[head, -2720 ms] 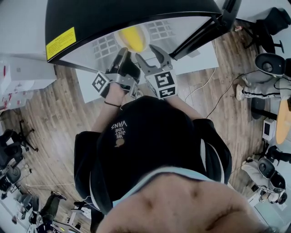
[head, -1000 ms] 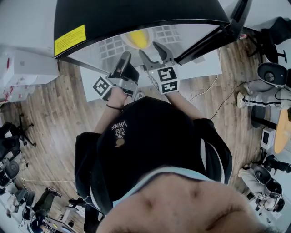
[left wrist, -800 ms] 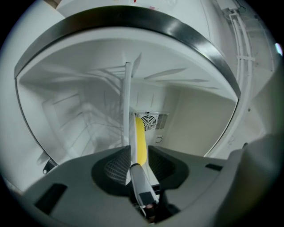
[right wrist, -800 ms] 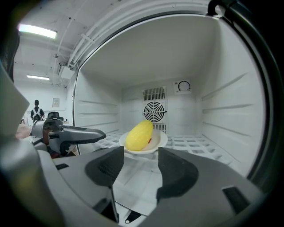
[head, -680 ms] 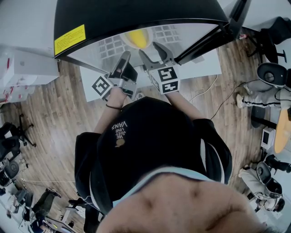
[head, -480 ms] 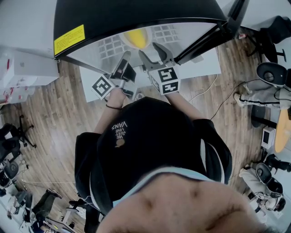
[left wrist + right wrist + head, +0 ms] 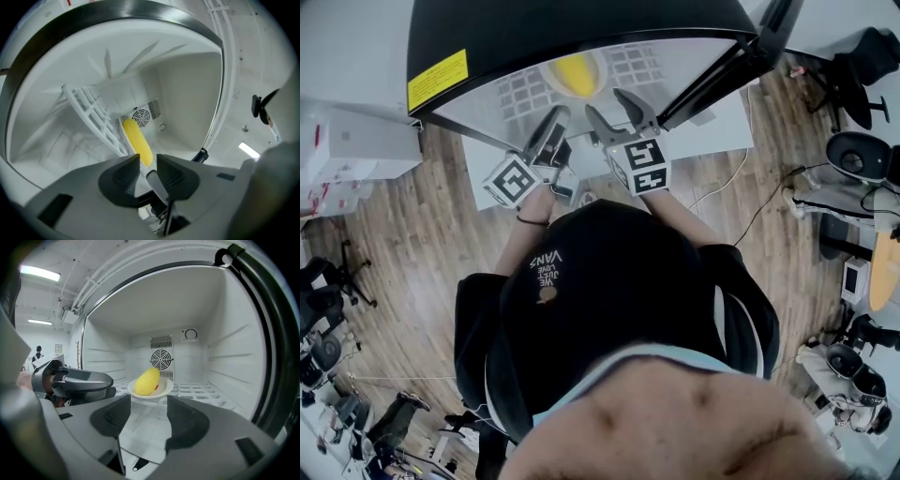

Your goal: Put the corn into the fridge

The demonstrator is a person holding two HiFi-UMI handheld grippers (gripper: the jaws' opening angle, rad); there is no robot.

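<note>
Since the corn (image 7: 573,73) already lies inside the open fridge (image 7: 581,28), the head view shows both tools held at its mouth rather than reaching in: the left gripper (image 7: 553,120) and the right gripper (image 7: 607,103) sit side by side just short of the white plate (image 7: 553,87) that carries the cob, their marker cubes turned up toward the camera. A yellow label (image 7: 437,80) marks the fridge's dark top edge. Rolled to one side, the left gripper view makes the wire shelf (image 7: 89,112) look steeply slanted; the corn (image 7: 137,140) appears beyond the left gripper (image 7: 148,161), in front of the round fan grille (image 7: 140,116) on the back wall. Its jaws stand only a narrow gap apart with nothing of the task between them. Held level, the right gripper view looks straight into the compartment: the corn (image 7: 146,380) rests on the plate (image 7: 165,389), which stands on the shelf (image 7: 206,392) toward the back, below the fan grille (image 7: 161,358) and a small dial (image 7: 190,334). The right gripper (image 7: 149,411) has its jaws wide apart and empty, well short of the plate, and the left gripper (image 7: 79,383) shows at the left edge. I judge the placing done, so the tools hang clear of the plate, probably to avoid knocking it.
</note>
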